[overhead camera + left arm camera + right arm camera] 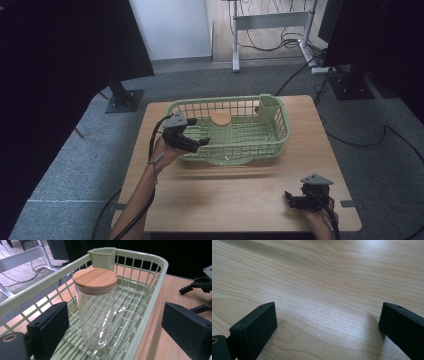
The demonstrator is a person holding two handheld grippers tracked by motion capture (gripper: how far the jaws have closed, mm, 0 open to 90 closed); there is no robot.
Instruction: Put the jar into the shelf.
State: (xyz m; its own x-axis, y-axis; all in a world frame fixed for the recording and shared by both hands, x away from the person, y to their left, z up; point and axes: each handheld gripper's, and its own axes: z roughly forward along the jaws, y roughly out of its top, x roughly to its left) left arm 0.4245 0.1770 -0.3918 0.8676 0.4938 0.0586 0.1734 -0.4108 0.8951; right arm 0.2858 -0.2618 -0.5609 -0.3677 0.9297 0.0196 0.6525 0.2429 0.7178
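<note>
A wooden bench (240, 190) carries a pale green wire basket (280, 131) at its far half. Inside the basket stands an upright clear glass jar (96, 315) with a round wooden lid (95, 278). The left gripper (195, 141) hangs over the basket's near-left rim, jaws wide apart and empty. The right gripper (295, 199) rests low at the bench's near-right corner, also wide open, holding nothing

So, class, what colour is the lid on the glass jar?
The lid is light brown wood with visible grain, on the clear jar; it shows best in the left gripper view.
</note>
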